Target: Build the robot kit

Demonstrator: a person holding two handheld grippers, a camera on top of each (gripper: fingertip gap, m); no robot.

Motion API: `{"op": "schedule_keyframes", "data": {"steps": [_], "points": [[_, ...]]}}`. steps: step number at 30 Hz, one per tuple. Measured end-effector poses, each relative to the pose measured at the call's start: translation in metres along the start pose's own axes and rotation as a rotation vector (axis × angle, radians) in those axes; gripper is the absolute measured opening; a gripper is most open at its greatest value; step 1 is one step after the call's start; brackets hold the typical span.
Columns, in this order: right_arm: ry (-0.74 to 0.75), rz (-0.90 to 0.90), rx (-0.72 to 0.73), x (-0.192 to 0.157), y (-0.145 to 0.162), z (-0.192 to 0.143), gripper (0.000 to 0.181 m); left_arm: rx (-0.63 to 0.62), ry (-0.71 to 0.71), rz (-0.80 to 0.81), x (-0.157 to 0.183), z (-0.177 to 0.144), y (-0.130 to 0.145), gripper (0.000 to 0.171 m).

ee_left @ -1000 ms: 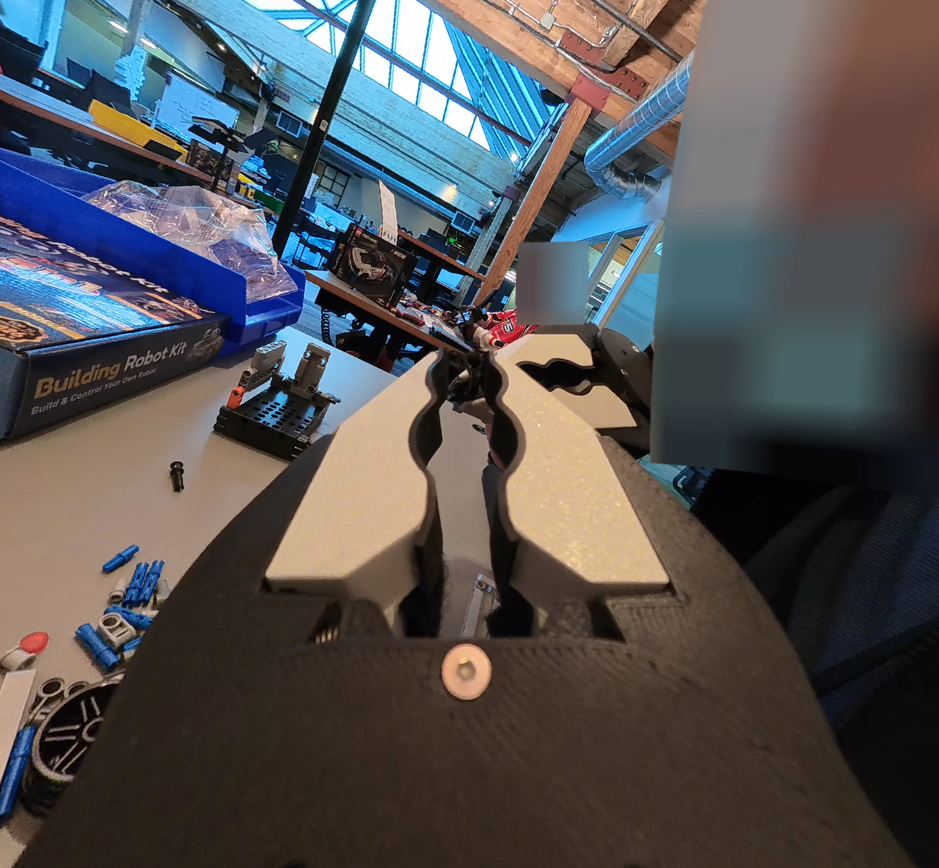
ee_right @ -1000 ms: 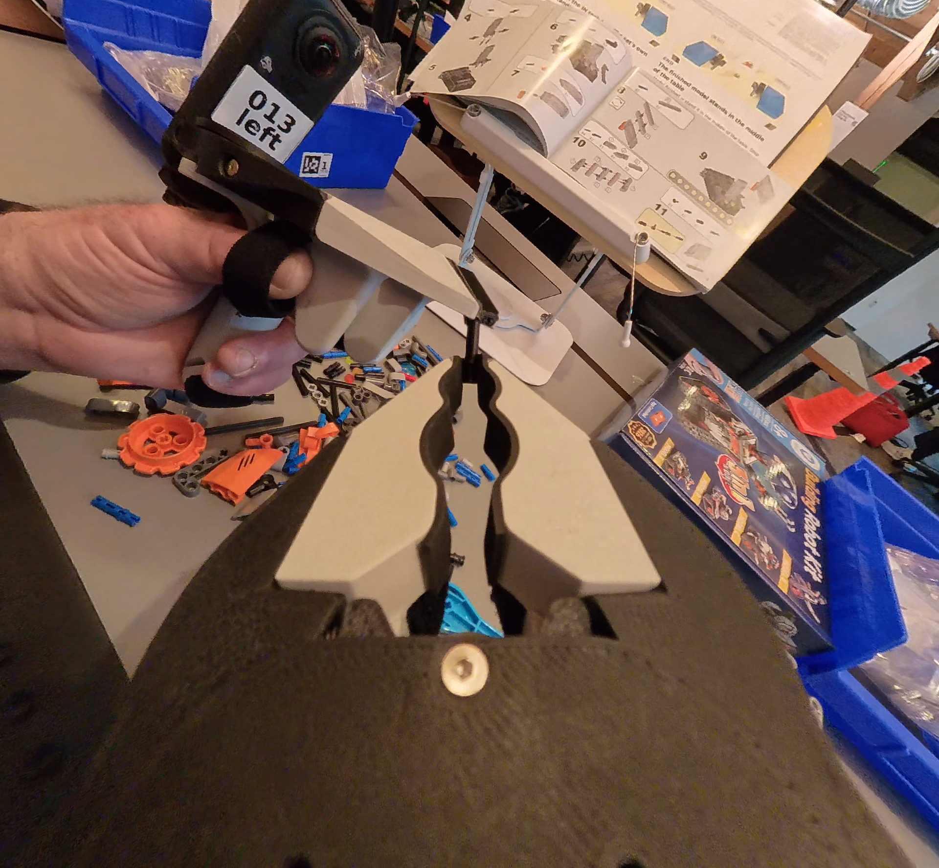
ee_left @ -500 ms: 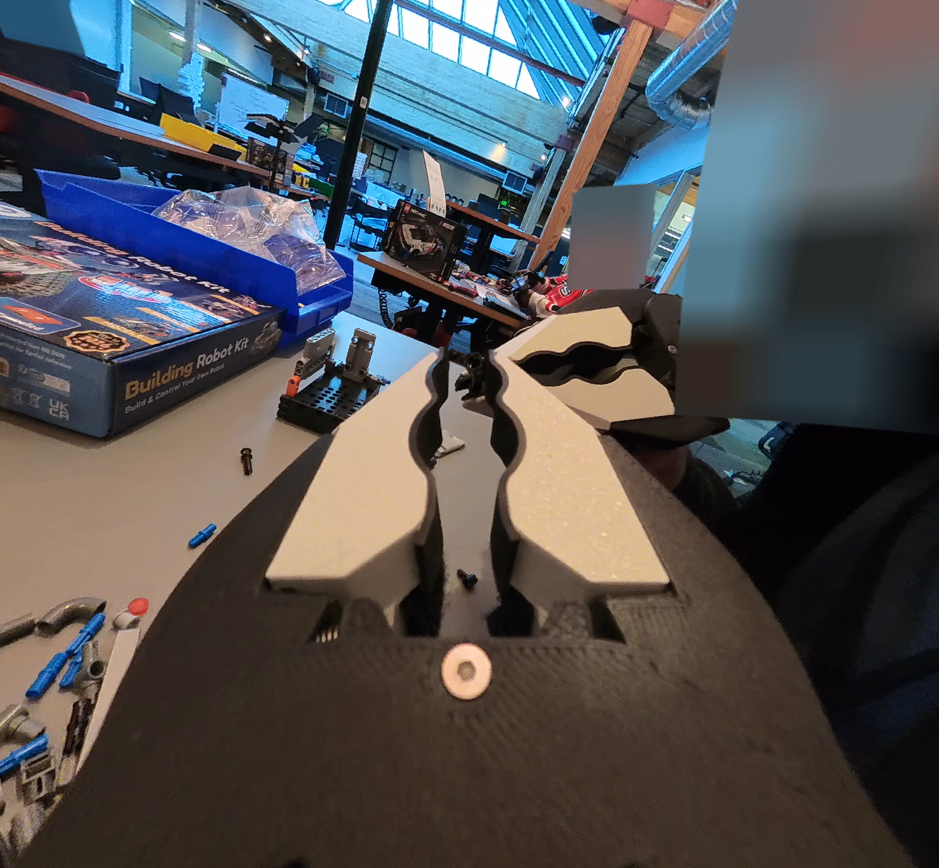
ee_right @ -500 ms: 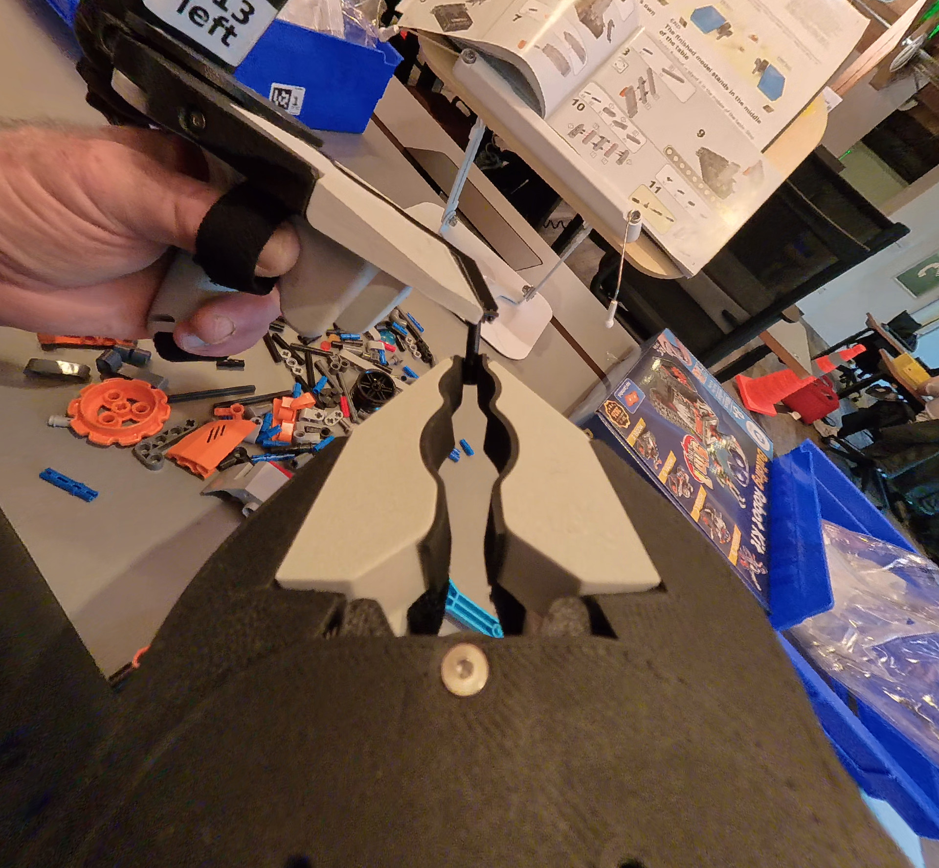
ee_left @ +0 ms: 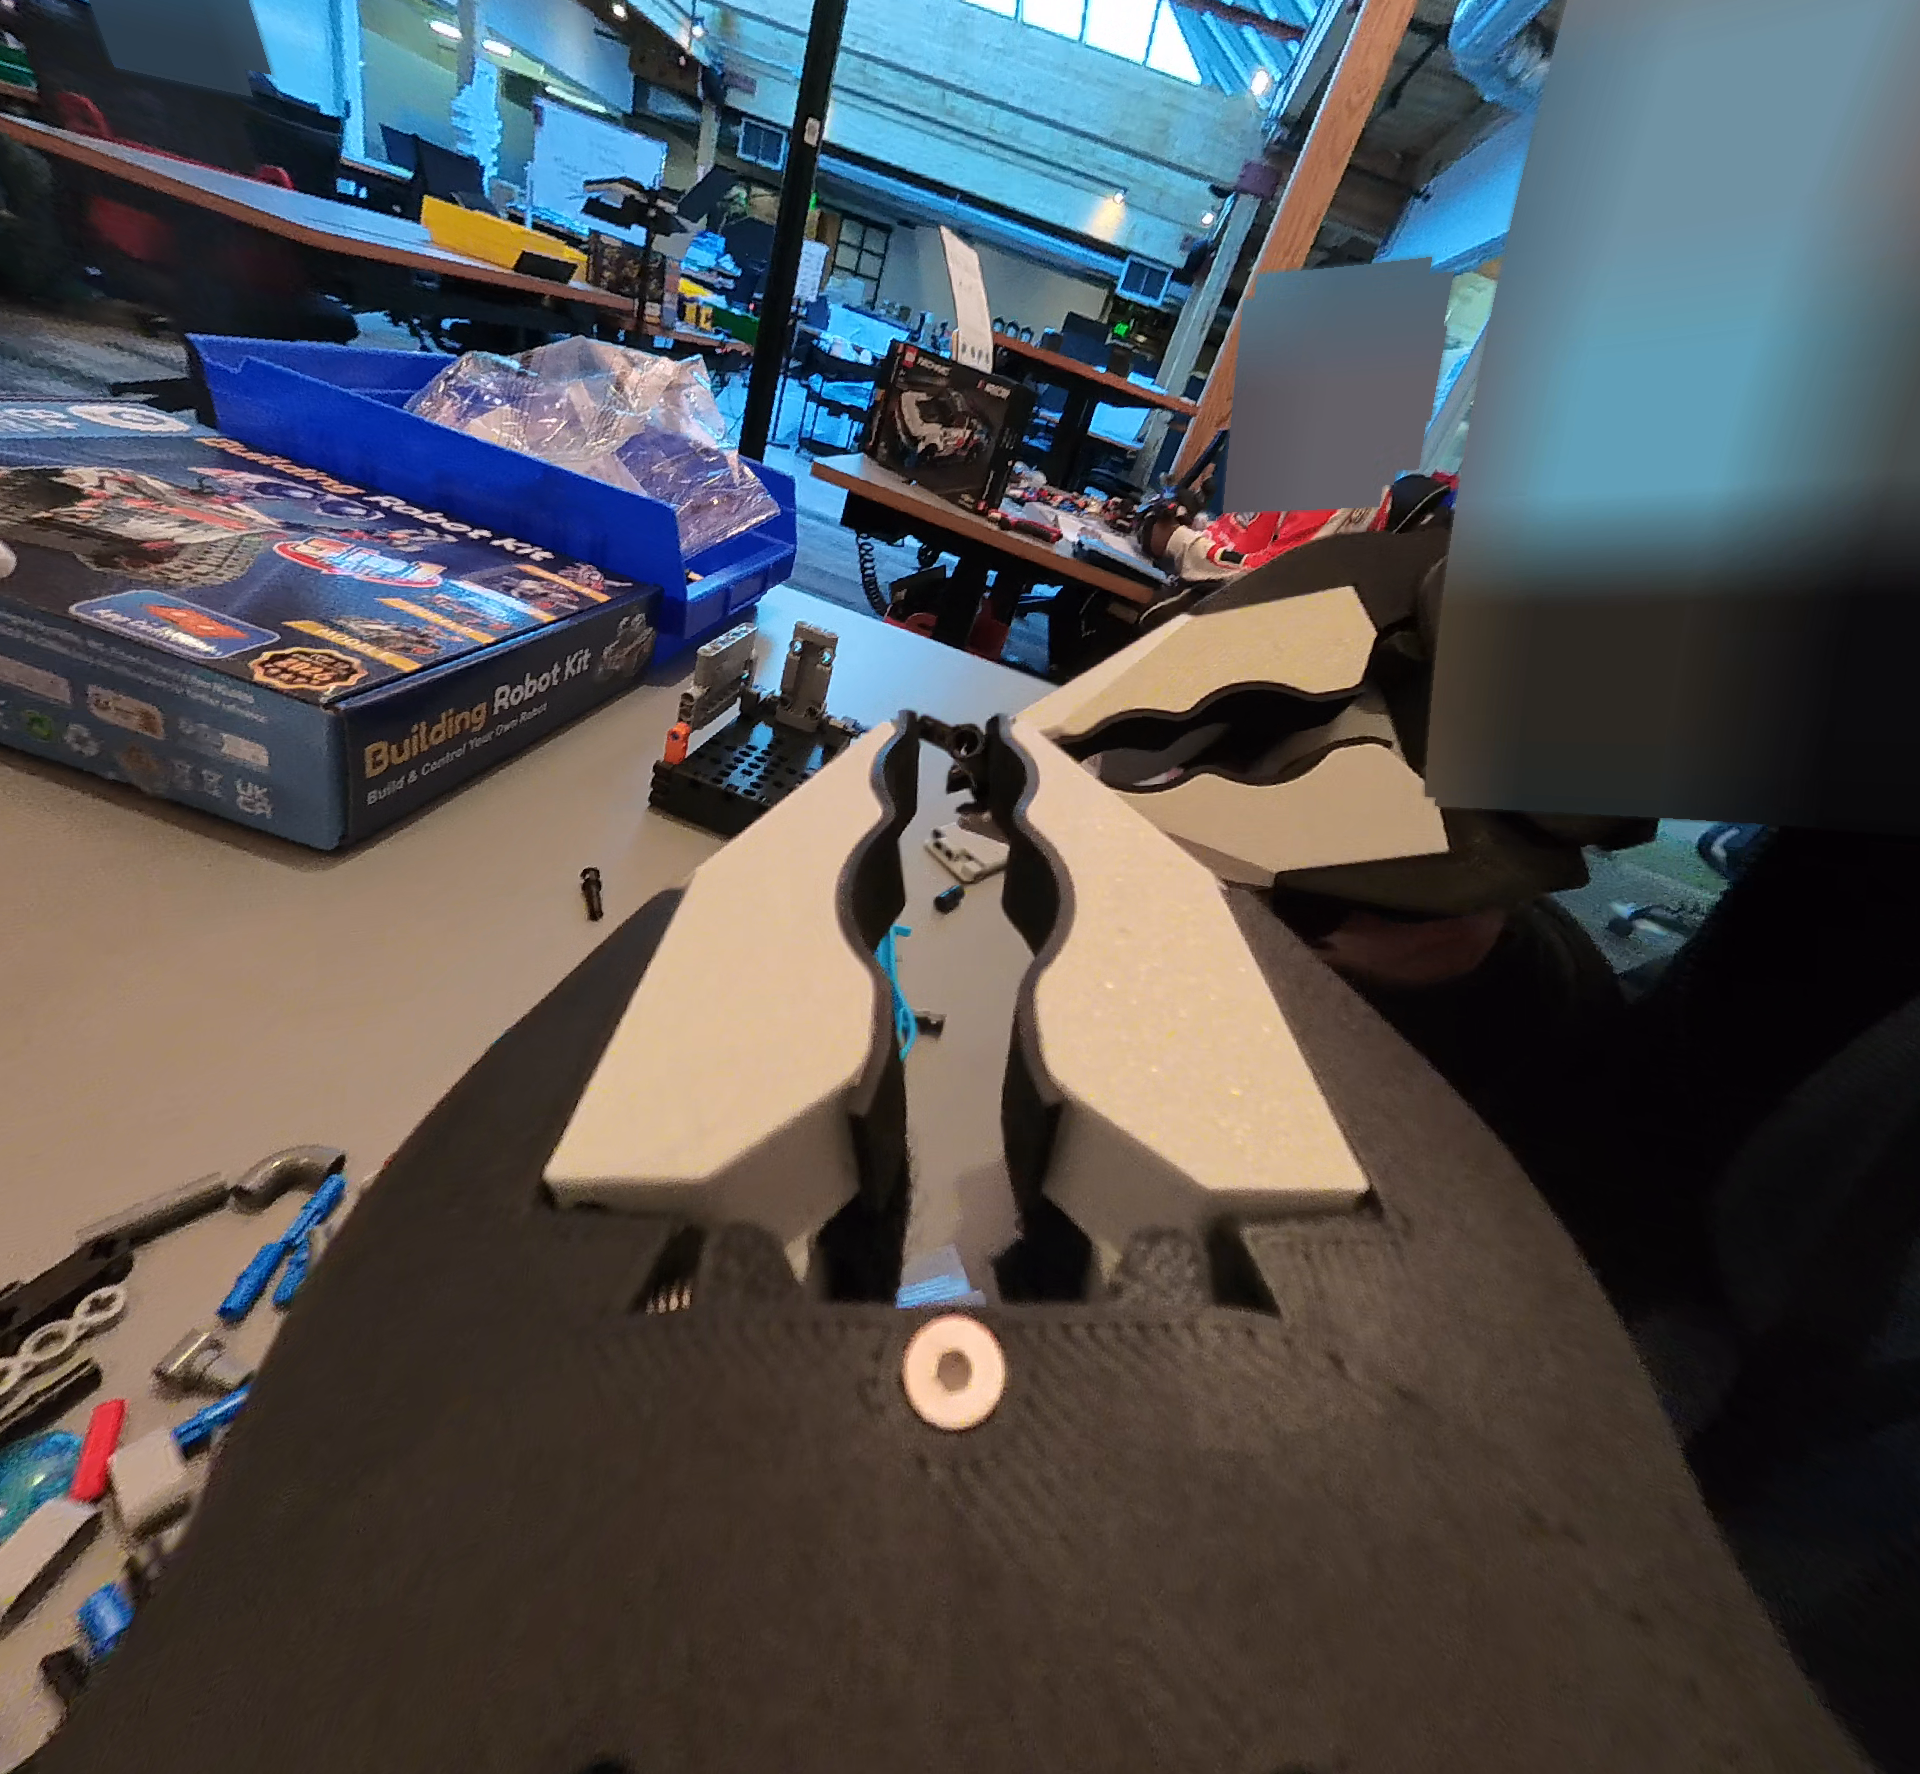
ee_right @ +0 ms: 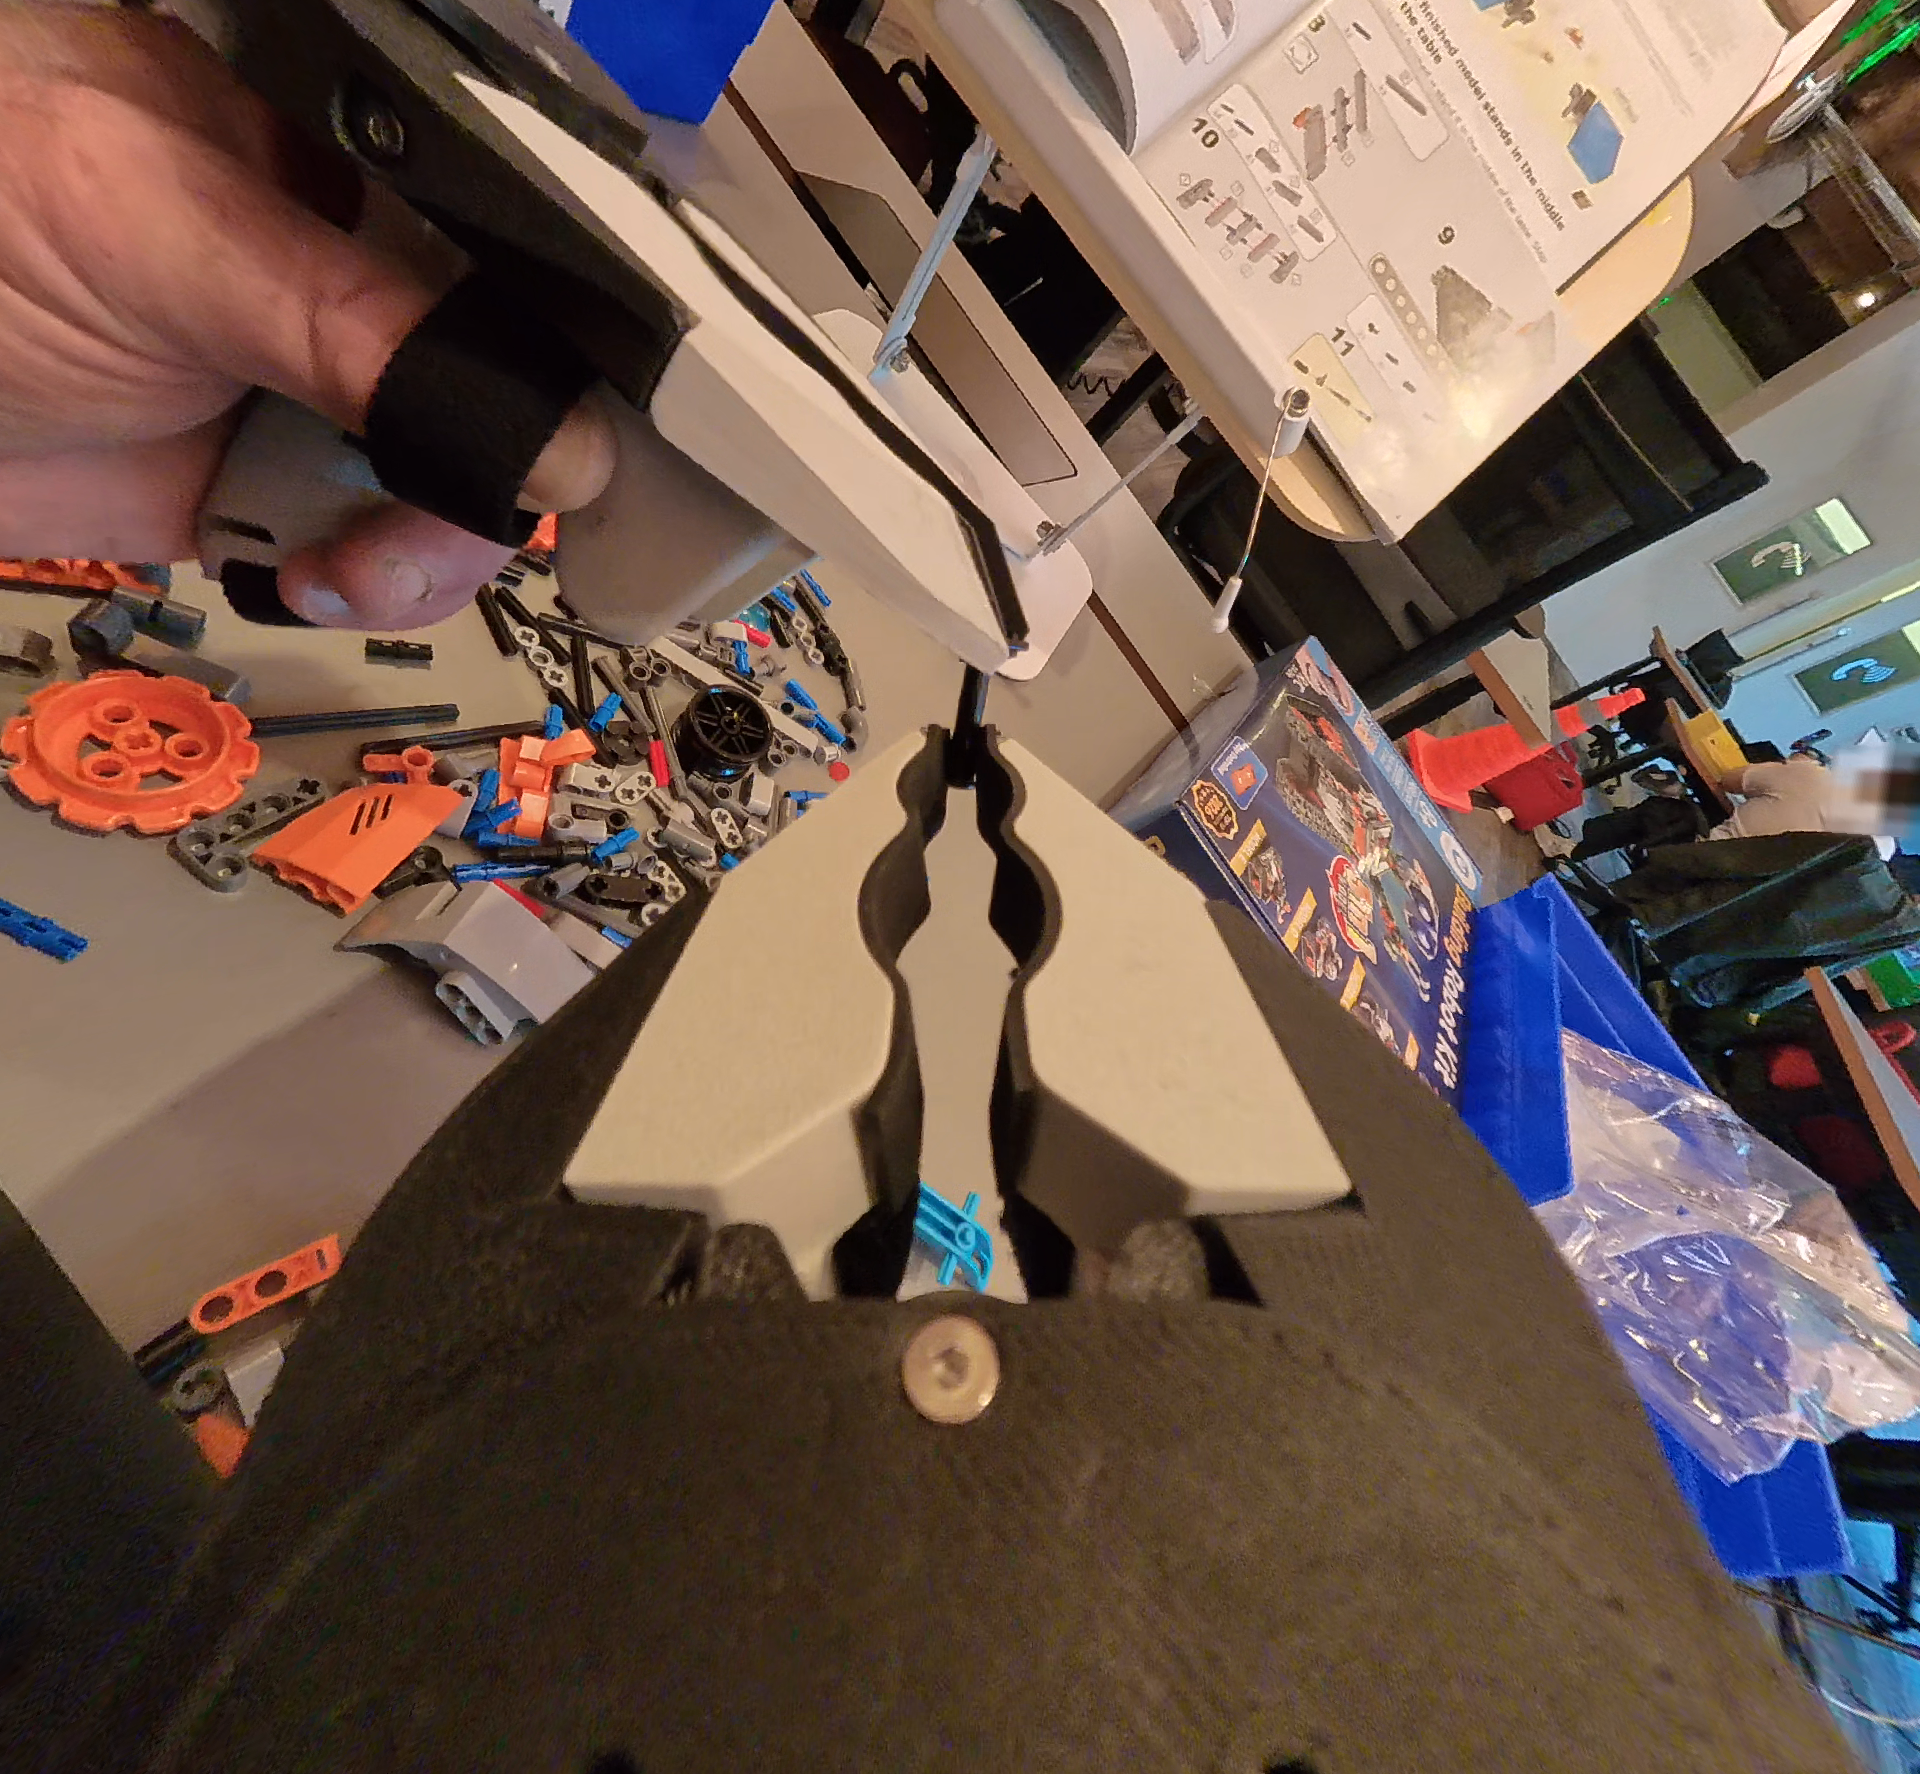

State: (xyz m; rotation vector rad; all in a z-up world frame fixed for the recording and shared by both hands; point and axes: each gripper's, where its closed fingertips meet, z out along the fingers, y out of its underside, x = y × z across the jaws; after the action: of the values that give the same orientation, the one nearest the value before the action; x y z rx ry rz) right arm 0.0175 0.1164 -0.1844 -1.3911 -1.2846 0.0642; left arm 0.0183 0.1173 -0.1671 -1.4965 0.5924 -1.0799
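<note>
Tips of my left hand-held gripper and right hand-held gripper meet above the grey surface, each pinching an end of one small black piece; I'd keep both squeezes steady and aligned.

Bright skylit daylight, wide-angle edge distortion

I see printed lettering on the blue kit box, numbered steps on the open instruction booklet, branding on a distant black box, and symbols on green wall signs.
</note>
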Motion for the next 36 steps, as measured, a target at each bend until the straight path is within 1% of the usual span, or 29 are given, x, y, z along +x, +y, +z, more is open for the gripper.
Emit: {"op": "schedule_keyframes", "data": {"steps": [3,7,10,14,15,16,18,20,21,23,25,29,36], "points": [[-0.024,-0.024,0.015,-0.008,-0.005,0.001,0.002,-0.044,-0.004,0.023,0.003,0.004,0.008,0.003],[-0.043,-0.008,0.022,-0.010,-0.005,0.001,0.003,-0.051,-0.018,0.037,0.003,0.005,0.008,0.004],[-0.090,0.038,0.045,-0.011,-0.002,0.000,0.003,-0.073,0.006,0.026,0.004,0.006,0.011,0.003],[-0.161,0.090,0.054,-0.013,0.008,-0.006,0.003,-0.127,-0.015,0.114,0.005,0.007,0.016,0.004],[-0.178,0.093,0.052,-0.013,0.012,-0.009,0.003,-0.155,-0.037,0.158,0.001,0.005,0.018,0.004],[-0.204,0.111,0.053,-0.013,0.015,-0.011,0.003,-0.207,-0.055,0.197,-0.002,0.005,0.025,0.004],[-0.196,0.140,0.041,-0.005,0.027,-0.014,0.003,-0.295,-0.078,0.257,-0.005,0.007,0.038,0.004],[-0.174,0.112,0.005,-0.002,0.036,-0.014,0.003,-0.405,-0.106,0.364,-0.006,0.009,0.053,0.004],[-0.172,0.085,-0.011,-0.003,0.039,-0.014,0.003,-0.444,-0.133,0.436,-0.008,0.009,0.057,0.004],[-0.170,0.008,-0.054,-0.009,0.046,-0.011,0.003,-0.499,-0.156,0.517,-0.009,0.010,0.062,0.004],[-0.174,-0.041,-0.078,-0.014,0.051,-0.009,0.003,-0.538,-0.186,0.582,-0.012,0.011,0.066,0.004],[-0.184,-0.123,-0.132,-0.024,0.059,-0.002,0.003,-0.599,-0.194,0.670,-0.011,0.012,0.073,0.003],[-0.194,-0.198,-0.190,-0.031,0.071,0.002,0.003,-0.715,-0.225,0.830,-0.016,0.011,0.086,0.003]]}}
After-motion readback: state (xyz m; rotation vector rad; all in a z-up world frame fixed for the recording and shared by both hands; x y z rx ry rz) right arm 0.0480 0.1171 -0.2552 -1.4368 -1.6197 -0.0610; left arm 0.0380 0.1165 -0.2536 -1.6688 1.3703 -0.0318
